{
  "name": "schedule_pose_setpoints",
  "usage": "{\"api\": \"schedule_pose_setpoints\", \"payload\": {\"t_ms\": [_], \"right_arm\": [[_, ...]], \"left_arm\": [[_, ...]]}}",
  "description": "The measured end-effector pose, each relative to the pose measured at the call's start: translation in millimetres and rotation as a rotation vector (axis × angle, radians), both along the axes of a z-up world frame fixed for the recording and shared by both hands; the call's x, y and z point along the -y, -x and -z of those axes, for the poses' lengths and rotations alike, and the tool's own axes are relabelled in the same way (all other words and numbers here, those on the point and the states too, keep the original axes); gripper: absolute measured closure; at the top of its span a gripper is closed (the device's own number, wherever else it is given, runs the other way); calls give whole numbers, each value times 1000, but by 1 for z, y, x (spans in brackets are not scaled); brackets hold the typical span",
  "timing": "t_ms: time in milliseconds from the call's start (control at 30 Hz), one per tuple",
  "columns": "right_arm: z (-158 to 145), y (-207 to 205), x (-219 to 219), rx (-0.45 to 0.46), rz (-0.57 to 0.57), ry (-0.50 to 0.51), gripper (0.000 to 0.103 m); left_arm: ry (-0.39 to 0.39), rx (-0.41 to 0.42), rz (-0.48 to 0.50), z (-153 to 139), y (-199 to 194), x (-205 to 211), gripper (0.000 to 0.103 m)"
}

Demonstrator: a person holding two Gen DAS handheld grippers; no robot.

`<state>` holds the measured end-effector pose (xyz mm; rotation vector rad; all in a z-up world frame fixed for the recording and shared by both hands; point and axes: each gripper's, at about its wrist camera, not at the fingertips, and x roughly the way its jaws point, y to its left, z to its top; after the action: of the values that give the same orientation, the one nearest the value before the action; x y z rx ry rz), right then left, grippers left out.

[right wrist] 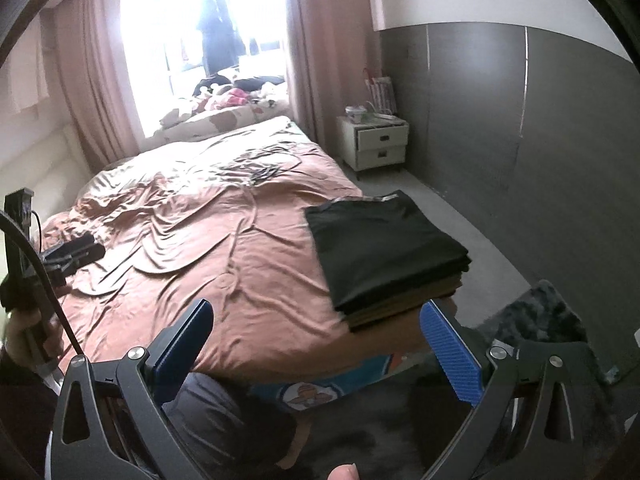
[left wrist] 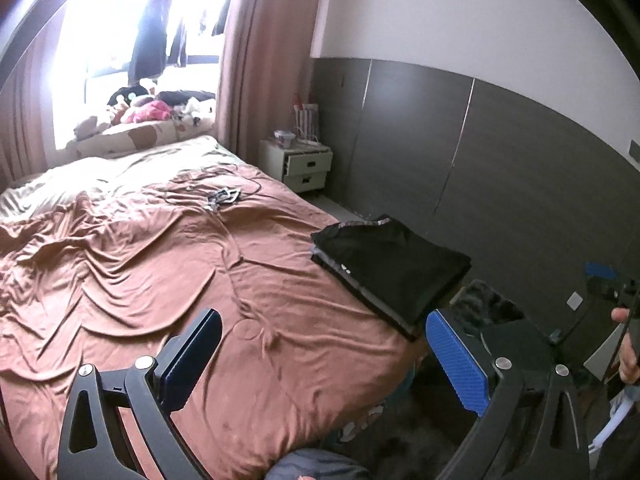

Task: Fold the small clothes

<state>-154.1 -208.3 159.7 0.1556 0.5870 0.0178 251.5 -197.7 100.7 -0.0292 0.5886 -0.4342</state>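
Bedroom, brown bedspread (left wrist: 168,264) lying rumpled. Folded stack of dark clothes (right wrist: 384,248) is sitting at the bed's near right corner, long axis running away from the cameras. Left gripper (left wrist: 320,364) and right gripper (right wrist: 316,356) are both hovering with jaws spread wide, holding nothing. Stack is lying ahead-right of each; right gripper judged nearer.
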Motion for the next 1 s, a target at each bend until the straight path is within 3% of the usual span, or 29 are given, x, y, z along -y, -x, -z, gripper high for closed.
{"api": "schedule_pose_setpoints", "payload": {"t_ms": [400, 1000], "right_arm": [[22, 47, -50, 97, -64, 41, 0], [93, 87, -103, 203, -78, 36, 0]], "left_arm": [[-8, 75, -90, 7, 81, -41, 0], [-3, 154, -215, 34, 188, -90, 0]]}}
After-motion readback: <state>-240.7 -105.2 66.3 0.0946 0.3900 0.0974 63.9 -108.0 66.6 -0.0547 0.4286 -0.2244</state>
